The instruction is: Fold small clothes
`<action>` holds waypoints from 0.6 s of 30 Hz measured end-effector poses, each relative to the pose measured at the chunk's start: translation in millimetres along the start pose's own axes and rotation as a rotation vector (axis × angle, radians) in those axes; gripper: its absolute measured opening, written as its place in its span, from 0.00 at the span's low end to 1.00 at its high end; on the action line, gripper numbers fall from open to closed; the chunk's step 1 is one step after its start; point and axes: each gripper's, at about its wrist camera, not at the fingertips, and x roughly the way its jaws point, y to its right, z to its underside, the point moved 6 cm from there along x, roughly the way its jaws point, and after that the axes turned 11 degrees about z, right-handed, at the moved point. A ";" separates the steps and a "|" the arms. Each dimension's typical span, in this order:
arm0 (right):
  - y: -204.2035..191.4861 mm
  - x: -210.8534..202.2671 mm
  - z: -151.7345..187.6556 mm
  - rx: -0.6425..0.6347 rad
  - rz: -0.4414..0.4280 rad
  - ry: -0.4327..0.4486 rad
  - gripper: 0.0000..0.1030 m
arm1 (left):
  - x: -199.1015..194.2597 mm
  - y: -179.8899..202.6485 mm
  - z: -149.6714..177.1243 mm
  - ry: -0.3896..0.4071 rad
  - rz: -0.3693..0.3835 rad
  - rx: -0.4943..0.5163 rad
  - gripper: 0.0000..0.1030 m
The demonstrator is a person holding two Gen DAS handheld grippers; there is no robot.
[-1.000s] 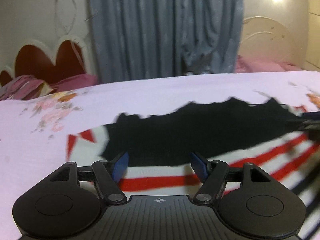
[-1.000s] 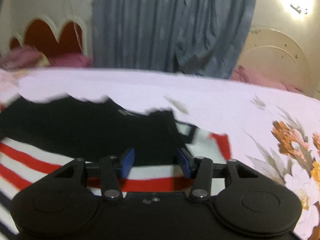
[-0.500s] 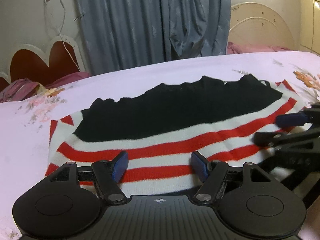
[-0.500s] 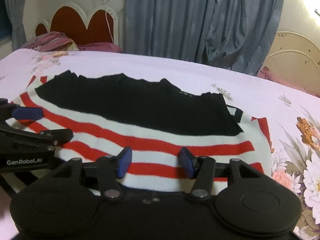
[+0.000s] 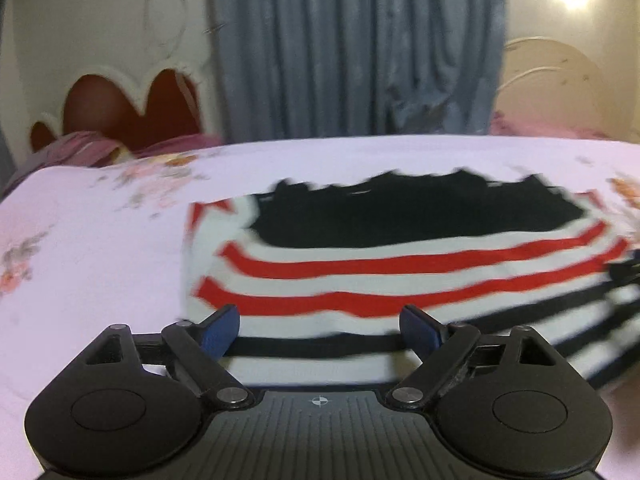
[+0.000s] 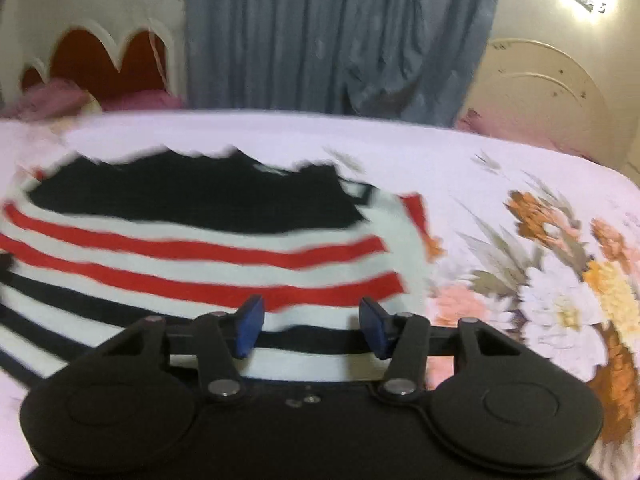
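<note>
A small sweater (image 5: 400, 272) lies flat on the bed, with a black top part, red and white stripes, and black and white stripes nearest me. It also shows in the right wrist view (image 6: 192, 256). My left gripper (image 5: 320, 330) is open and empty, low over the near left part of the sweater. My right gripper (image 6: 311, 326) is open and empty, low over the near right part. The tip of the right gripper shows at the right edge of the left wrist view (image 5: 626, 270). Both views are blurred.
The bed sheet (image 6: 520, 208) is pale pink with flower prints, large ones at the right. A red scalloped headboard (image 5: 120, 108) and pink bedding stand at the back left. A grey-blue curtain (image 5: 360, 48) hangs behind. A cream headboard (image 6: 536, 96) stands at the back right.
Both grippers have drawn back toward the near hem, so black and white stripes now show. The views have gone blurred. Both grippers stay open.
</note>
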 end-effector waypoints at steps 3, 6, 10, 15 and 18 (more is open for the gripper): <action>-27.2 -6.3 10.2 -0.053 -0.046 -0.010 0.47 | -0.4 29.3 11.4 -0.025 0.040 0.039 0.84; -35.8 -5.2 26.0 -0.110 0.000 -0.035 0.48 | 7.4 42.8 32.0 -0.105 0.043 0.074 0.85; -28.3 -14.3 40.7 -0.133 0.021 -0.043 0.47 | -2.1 32.6 37.8 -0.092 0.060 0.041 0.85; 6.2 -32.4 25.9 -0.004 0.036 0.021 0.48 | -19.7 9.9 37.2 -0.058 0.008 0.050 0.85; 48.6 -17.4 28.3 0.099 0.136 -0.049 0.49 | -21.8 -11.4 44.0 -0.075 -0.007 0.013 0.85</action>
